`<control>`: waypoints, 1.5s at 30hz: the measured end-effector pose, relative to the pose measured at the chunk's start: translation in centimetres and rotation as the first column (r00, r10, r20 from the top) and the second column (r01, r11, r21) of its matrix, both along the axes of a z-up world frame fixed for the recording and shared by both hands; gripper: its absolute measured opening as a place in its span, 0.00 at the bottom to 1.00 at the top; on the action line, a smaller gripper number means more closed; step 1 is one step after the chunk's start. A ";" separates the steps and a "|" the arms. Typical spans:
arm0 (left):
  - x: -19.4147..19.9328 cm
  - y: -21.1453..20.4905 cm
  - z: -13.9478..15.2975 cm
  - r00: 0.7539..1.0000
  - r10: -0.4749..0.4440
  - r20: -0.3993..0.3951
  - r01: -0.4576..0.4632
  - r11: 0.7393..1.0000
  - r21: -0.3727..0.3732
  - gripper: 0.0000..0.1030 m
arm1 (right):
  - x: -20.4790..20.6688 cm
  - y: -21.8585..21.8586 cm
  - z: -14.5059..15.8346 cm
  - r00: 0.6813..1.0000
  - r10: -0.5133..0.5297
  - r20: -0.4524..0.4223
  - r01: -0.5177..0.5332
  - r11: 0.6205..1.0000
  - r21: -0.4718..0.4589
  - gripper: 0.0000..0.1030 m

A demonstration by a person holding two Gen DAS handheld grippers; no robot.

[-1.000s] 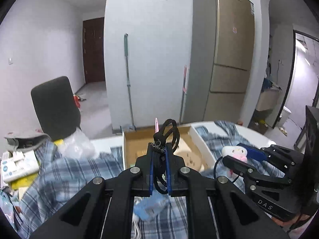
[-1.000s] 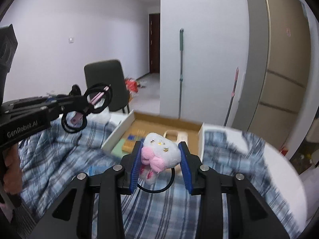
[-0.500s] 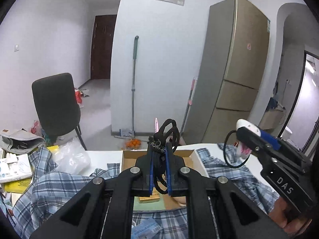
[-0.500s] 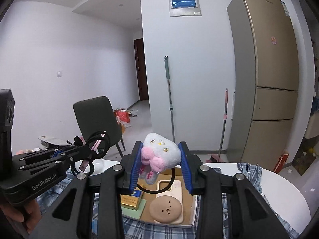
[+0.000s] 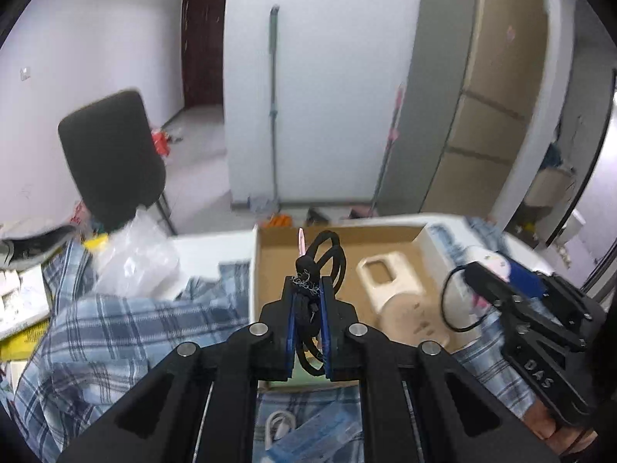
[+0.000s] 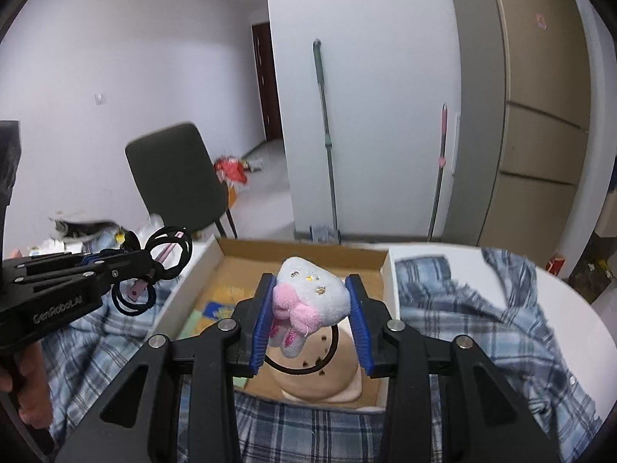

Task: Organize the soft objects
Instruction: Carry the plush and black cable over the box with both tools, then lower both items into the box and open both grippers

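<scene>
My left gripper (image 5: 307, 308) is shut on a bundle of black hair ties (image 5: 327, 254) with a small pink stick in it, held above the near left part of an open cardboard box (image 5: 270, 239). It also shows in the right wrist view (image 6: 127, 266) with the hair ties (image 6: 169, 258). My right gripper (image 6: 310, 308) is shut on a white plush toy (image 6: 312, 293) with a pink bow and a black loop, held above the box (image 6: 308, 250). The right gripper (image 5: 489, 281) shows at the right in the left wrist view.
The box holds a beige phone case (image 5: 389, 274), a round tan item (image 6: 312, 370) and flat coloured packets (image 6: 219, 308). A blue plaid cloth (image 5: 115, 328) covers the white table (image 6: 559, 289). A clear plastic bag (image 5: 135, 258) and clutter lie left. A black chair (image 5: 112, 162) stands behind.
Both grippers have come down from a raised position toward the box, with their loads still held. The views now look down into the box more.
</scene>
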State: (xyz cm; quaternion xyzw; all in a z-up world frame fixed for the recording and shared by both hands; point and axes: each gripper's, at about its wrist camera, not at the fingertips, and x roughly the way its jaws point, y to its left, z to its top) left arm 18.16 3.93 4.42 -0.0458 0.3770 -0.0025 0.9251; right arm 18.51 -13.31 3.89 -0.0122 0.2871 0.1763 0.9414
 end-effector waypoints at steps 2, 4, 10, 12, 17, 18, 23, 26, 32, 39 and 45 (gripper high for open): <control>0.8 0.3 -1.4 0.999 0.004 -0.053 -0.004 1.000 -0.006 0.10 | 0.4 0.1 -1.2 1.000 0.002 -0.029 -0.003 1.000 -0.015 0.35; 1.0 0.3 -2.4 0.997 0.007 -0.080 -0.007 1.000 0.003 0.10 | 0.8 0.0 -2.1 0.998 0.000 -0.056 -0.001 1.000 -0.026 0.35; 1.5 0.5 -3.8 0.994 0.030 -0.107 -0.028 0.999 0.016 0.10 | 1.3 0.3 -3.5 0.996 0.001 -0.089 -0.005 0.999 -0.048 0.37; 1.7 0.6 -3.9 0.993 0.032 -0.113 -0.031 0.999 0.011 0.10 | 1.5 0.3 -3.9 0.995 -0.010 -0.097 0.006 0.999 -0.042 0.37; 1.8 0.6 -4.1 0.992 0.031 -0.123 -0.030 0.999 0.011 0.10 | 1.9 0.3 -4.7 0.993 -0.012 -0.116 0.006 0.999 -0.050 0.37; 1.9 0.6 -4.2 0.992 0.030 -0.123 -0.028 1.000 0.012 0.10 | 2.0 0.3 -4.8 0.993 -0.010 -0.119 0.004 0.999 -0.049 0.37; 2.1 0.5 -4.7 0.989 0.031 -0.143 -0.029 0.999 0.017 0.10 | 2.4 0.3 -5.5 0.991 -0.009 -0.135 0.003 0.999 -0.050 0.37; 2.5 0.7 -5.4 0.986 0.038 -0.162 -0.035 0.999 0.020 0.10 | 2.8 0.1 -6.0 0.987 -0.012 -0.161 0.006 0.999 -0.036 0.37; 2.8 0.8 -6.4 0.982 0.036 -0.187 -0.035 0.999 0.010 0.10 | 3.3 0.0 -6.8 0.982 0.000 -0.191 -0.007 0.999 -0.036 0.42; 2.5 0.1 -5.9 0.988 0.017 -0.151 -0.013 0.999 0.030 0.64 | 3.3 0.0 -6.5 0.985 -0.008 -0.174 -0.001 0.999 -0.054 0.55; 1.5 -0.1 -4.0 0.997 0.014 -0.079 -0.011 0.999 0.041 0.68 | 3.1 -0.6 -5.5 0.988 -0.021 -0.153 0.014 0.999 -0.044 0.56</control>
